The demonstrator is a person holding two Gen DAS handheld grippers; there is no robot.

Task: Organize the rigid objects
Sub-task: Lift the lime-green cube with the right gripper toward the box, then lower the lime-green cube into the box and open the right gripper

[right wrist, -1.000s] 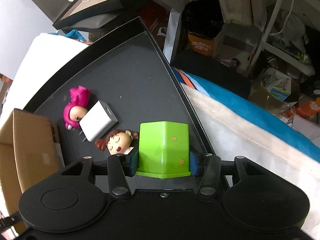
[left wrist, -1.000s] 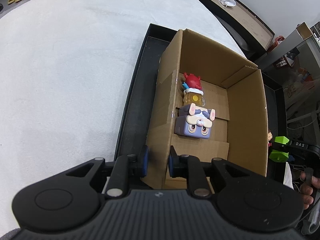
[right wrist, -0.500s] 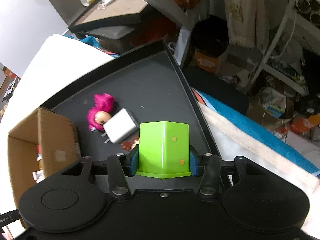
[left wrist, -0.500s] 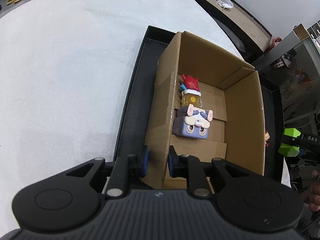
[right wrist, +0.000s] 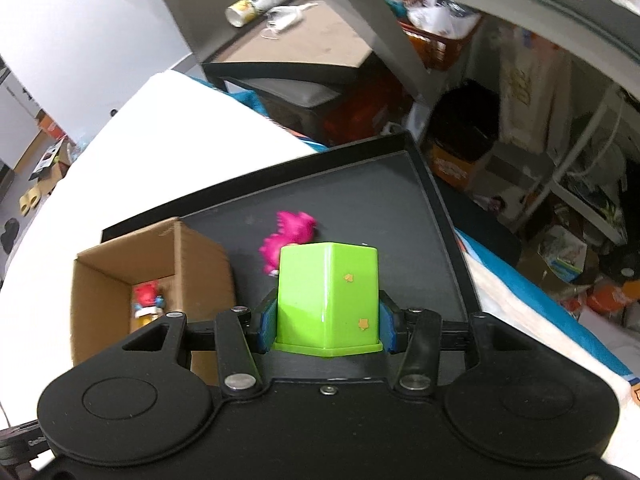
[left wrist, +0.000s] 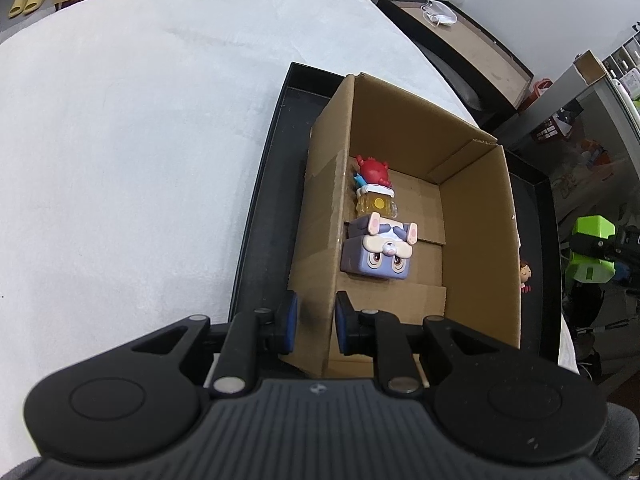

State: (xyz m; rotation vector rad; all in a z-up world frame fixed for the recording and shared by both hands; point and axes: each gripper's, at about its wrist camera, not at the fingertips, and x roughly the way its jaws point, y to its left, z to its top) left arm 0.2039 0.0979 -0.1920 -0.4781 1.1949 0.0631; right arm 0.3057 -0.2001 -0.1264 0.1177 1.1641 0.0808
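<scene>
Carrying toward the cardboard box (right wrist: pixel 120 280) ahead-left of our right hand-held gripper (right wrist: pixel 327 320), we clamp the green container (right wrist: pixel 328 296), long axis pointing forward away from us. It could slip from its smooth tapered sides or catch the box rim. Our left hand-held gripper (left wrist: pixel 313 322) pinches the box's near wall.
</scene>
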